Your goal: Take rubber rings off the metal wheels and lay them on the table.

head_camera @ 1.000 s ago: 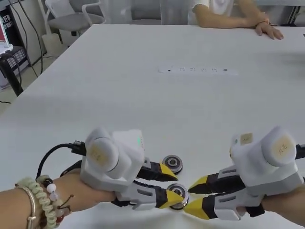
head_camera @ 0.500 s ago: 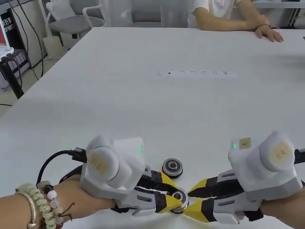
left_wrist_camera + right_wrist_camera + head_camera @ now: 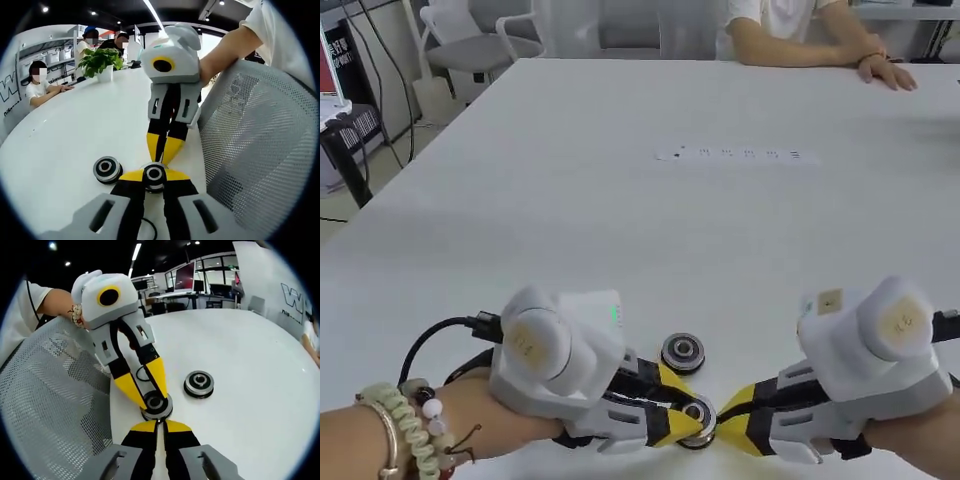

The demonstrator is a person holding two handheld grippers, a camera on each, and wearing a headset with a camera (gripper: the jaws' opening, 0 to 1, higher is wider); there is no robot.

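- Currently your left gripper has its yellow-tipped jaws closed part way around a metal wheel, one tip on each side of it. The wheel sits clamped between them, low over the white table at its near edge.
- Your right gripper faces the left one nose to nose. Its jaws are drawn almost together, with just a thin slit between the tips.
- Those right tips reach the near rim of the clamped wheel, at its dark rubber ring. From the right gripper view they look to be touching it, but the contact spot is too small to tell whether any of the ring is pinched between them.
- The ring is on the wheel all the way round, as far as the left gripper view shows.
- A second wheel lies flat on the table just beyond the clamped one, apart from both grippers, with its dark ring in place.
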